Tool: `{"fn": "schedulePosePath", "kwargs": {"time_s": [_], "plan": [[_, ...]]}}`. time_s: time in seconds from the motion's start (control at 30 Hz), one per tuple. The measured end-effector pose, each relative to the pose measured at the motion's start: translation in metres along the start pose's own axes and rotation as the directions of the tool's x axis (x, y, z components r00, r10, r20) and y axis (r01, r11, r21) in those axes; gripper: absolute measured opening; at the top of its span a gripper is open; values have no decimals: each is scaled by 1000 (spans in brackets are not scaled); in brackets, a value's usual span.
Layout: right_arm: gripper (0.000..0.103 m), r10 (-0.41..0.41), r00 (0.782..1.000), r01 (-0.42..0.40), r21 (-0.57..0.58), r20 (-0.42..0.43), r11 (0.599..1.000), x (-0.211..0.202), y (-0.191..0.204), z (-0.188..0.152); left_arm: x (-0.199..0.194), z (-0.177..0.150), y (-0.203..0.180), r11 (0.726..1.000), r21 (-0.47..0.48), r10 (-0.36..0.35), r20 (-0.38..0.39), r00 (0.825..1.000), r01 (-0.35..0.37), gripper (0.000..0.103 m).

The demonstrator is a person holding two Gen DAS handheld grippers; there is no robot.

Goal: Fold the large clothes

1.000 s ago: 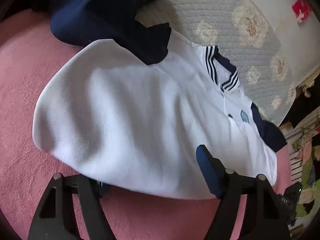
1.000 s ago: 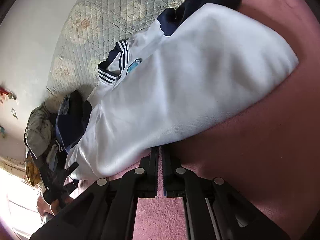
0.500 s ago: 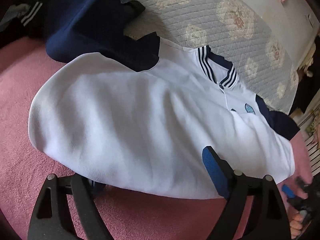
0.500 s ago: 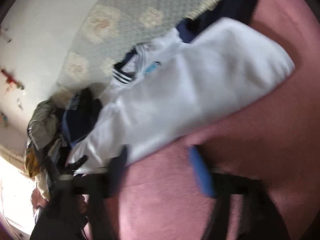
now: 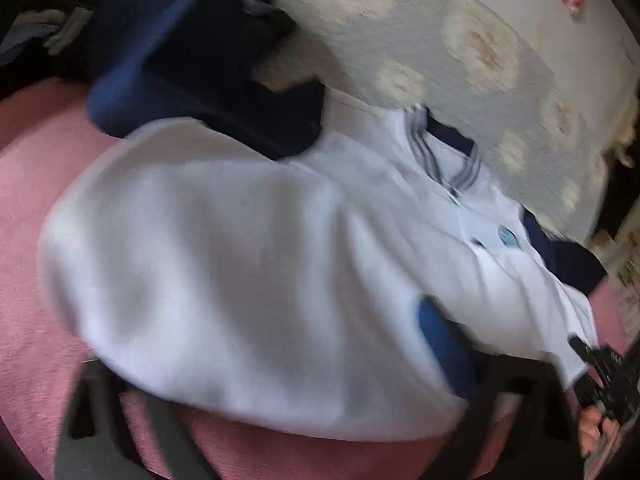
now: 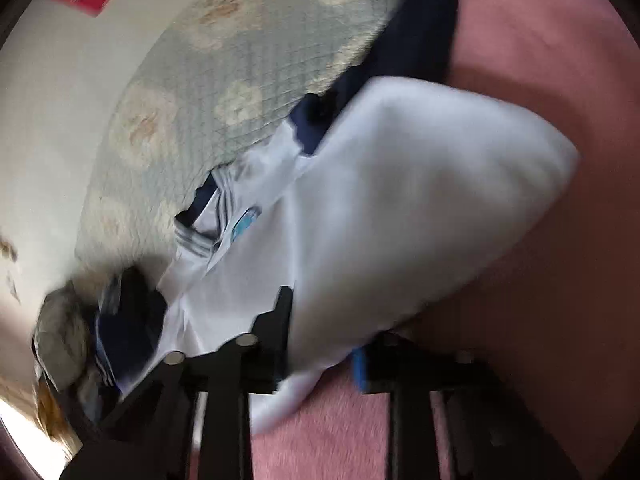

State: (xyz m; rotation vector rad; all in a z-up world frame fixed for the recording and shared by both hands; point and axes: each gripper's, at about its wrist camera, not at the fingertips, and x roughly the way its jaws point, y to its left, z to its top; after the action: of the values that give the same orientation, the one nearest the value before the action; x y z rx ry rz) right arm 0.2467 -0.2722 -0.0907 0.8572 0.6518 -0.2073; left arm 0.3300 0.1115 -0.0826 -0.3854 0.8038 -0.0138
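Pink blanket (image 5: 24, 208): fills the left and bottom of the left wrist view, and the right side of the right wrist view; everything lies on it.
Quilted cover (image 6: 248, 40): grey with pale flower patches, across the top of both views.
White shirt (image 5: 248, 264): spread over the middle of both frames, striped collar (image 5: 460, 160) towards the upper right in the left view, hem edge nearest the cameras.
Navy garment (image 5: 180, 64): bunched at the upper left of the left view, touching the shirt's far edge.
Left gripper (image 5: 280, 380): bottom of its frame, jaws partly apart and just been closing; the hem lies between them, the blue-padded finger on top of the cloth. Blurred, so I cannot tell if the pads press yet.
Right gripper (image 6: 320, 344): bottom centre of its frame, jaws just been closing too; the shirt's lower edge runs between the two fingers. Whether it is pinched, I cannot tell.
Right gripper, seen from the left view: small, at the lower right corner, at the shirt's corner.
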Motion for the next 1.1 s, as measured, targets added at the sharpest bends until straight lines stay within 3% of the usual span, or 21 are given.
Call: {"fn": "schedulePosePath", "kwargs": {"time_s": [0.1, 0.17, 0.27, 0.37, 0.47, 0.57, 0.67, 0.73, 0.8, 0.9, 0.93, 0.97, 1.03, 1.1], "plan": [[15, -73, 997, 73, -135, 5, 988, -6, 21, -2, -4, 3, 7, 999, -19, -37, -8, 999, 37, 25], [14, -112, 994, 112, -187, 10, 976, -17, 30, -5, -22, -1, -13, 993, 121, 9, 6, 1000, -9, 21], [13, -173, 984, 177, -286, 38, 942, -45, 46, -13, -59, -10, -29, 972, 231, 33, 52, 998, -44, 20], [13, -205, 978, 206, -324, 35, 923, -71, 48, -20, -83, -24, -22, 978, 204, 44, 1, 999, -44, 21], [13, -238, 971, 229, -360, 19, 905, -100, 45, -40, -93, -58, -22, 953, 289, 103, -34, 994, -89, 21], [13, -243, 970, 232, -404, 24, 885, -132, 44, -72, -100, -80, -5, 964, 254, 109, -90, 990, -83, 21], [13, -228, 973, 215, -419, 18, 882, -158, 40, -100, -114, -88, 5, 967, 238, 116, -93, 989, -92, 22], [13, -238, 971, 225, -442, 28, 868, -166, 36, -116, -118, -94, 7, 961, 255, 133, -96, 986, -104, 27], [14, -245, 969, 236, -444, 37, 864, -165, 29, -120, -119, -96, 10, 958, 262, 142, -90, 986, -114, 49], [22, -268, 963, 250, -416, 15, 874, -161, 27, -112, -129, -97, 19, 966, 224, 151, -89, 985, -128, 67], [28, -278, 961, 256, -429, 11, 866, -162, 27, -111, -131, -100, 17, 962, 248, 142, -106, 984, -112, 71], [44, -311, 950, 286, -455, 20, 843, -162, 27, -113, -135, -105, 16, 952, 281, 155, -111, 982, -118, 77], [68, -377, 925, 344, -507, 40, 791, -160, 28, -116, -147, -118, 7, 924, 356, 174, -63, 983, -141, 80], [69, -382, 922, 354, -510, 53, 784, -170, 22, -116, -157, -123, -4, 904, 403, 167, -25, 986, -143, 80]]}}
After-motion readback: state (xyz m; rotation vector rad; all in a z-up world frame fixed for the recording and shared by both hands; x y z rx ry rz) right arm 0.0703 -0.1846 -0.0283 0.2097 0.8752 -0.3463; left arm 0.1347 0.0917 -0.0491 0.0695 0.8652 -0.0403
